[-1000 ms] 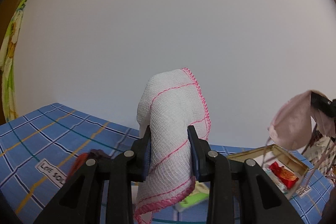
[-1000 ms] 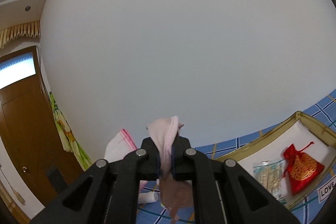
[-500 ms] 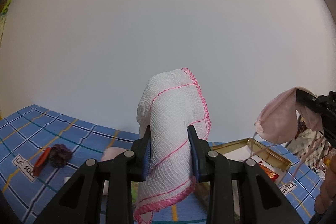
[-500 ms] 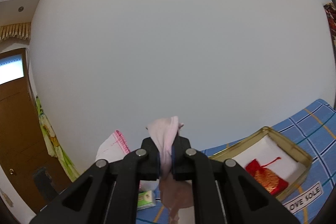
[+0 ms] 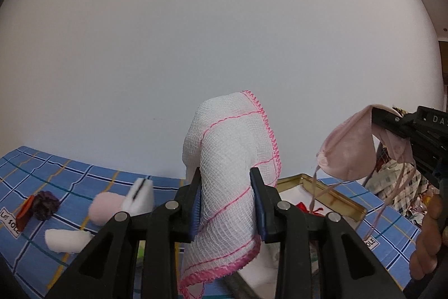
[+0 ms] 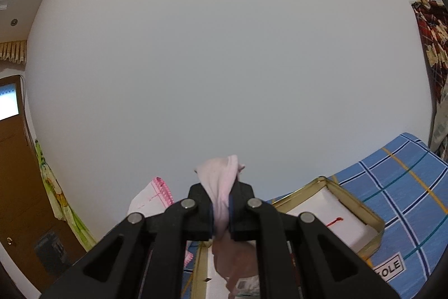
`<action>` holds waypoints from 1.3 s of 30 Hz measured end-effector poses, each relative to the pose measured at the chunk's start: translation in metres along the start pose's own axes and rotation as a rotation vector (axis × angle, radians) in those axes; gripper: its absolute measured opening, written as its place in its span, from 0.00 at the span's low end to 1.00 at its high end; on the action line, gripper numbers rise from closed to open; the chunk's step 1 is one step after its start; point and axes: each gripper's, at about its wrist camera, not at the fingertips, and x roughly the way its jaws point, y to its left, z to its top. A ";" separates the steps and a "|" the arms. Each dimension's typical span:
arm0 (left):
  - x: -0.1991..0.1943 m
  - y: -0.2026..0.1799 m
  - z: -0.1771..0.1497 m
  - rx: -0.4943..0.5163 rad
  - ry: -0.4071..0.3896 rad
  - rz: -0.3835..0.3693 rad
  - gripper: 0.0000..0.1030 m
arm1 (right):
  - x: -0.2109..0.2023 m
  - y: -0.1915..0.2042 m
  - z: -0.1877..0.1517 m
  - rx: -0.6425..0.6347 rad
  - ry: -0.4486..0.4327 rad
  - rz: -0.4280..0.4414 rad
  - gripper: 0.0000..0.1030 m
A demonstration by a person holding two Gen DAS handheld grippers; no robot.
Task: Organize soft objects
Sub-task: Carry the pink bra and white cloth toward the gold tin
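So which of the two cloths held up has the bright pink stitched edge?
The white mesh cloth in the left gripper; the pink mask in the right gripper is plain, with dangling straps.

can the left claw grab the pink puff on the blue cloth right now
Probably not: the left claw is shut on the white mesh cloth, so its jaws are full. The pink puff itself lies uncovered.

Even, soft indoor light, no hard shadows. Strong fisheye: black vignette corners, blue checked cloth (image 5: 70,175) curves at edges. White wall (image 6: 224,60) evenly lit, slight grey falloff outward. Bright door window (image 6: 8,100) blown out. Focus sharp throughout, no motion blur.
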 end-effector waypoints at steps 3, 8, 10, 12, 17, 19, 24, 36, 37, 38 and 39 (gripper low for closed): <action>0.002 -0.008 -0.001 0.011 0.007 -0.010 0.33 | -0.001 -0.004 0.002 -0.004 -0.003 -0.014 0.07; 0.005 -0.021 0.000 0.016 0.020 -0.033 0.33 | -0.001 -0.014 0.005 -0.007 -0.002 -0.033 0.07; 0.007 -0.024 0.000 0.015 0.025 -0.042 0.33 | -0.001 -0.017 0.006 -0.011 0.000 -0.041 0.07; 0.013 -0.033 -0.002 0.017 0.033 -0.049 0.33 | -0.001 -0.021 0.007 -0.014 0.002 -0.055 0.07; 0.023 -0.045 -0.007 0.015 0.059 -0.066 0.33 | 0.003 -0.028 0.008 -0.027 0.012 -0.091 0.07; 0.027 -0.049 -0.008 0.021 0.062 -0.067 0.33 | 0.004 -0.033 0.008 -0.034 0.019 -0.102 0.07; 0.033 -0.055 -0.010 0.018 0.076 -0.068 0.33 | 0.006 -0.040 0.007 -0.052 0.031 -0.121 0.07; 0.055 -0.062 -0.017 0.015 0.144 -0.057 0.33 | 0.031 -0.038 -0.010 -0.167 0.110 -0.245 0.07; 0.056 -0.063 -0.018 0.018 0.149 -0.054 0.33 | 0.036 -0.037 -0.014 -0.180 0.125 -0.259 0.07; 0.057 -0.063 -0.018 0.022 0.153 -0.049 0.33 | 0.039 -0.037 -0.016 -0.191 0.134 -0.270 0.07; 0.058 -0.062 -0.019 0.023 0.155 -0.046 0.33 | 0.042 -0.037 -0.020 -0.202 0.146 -0.284 0.07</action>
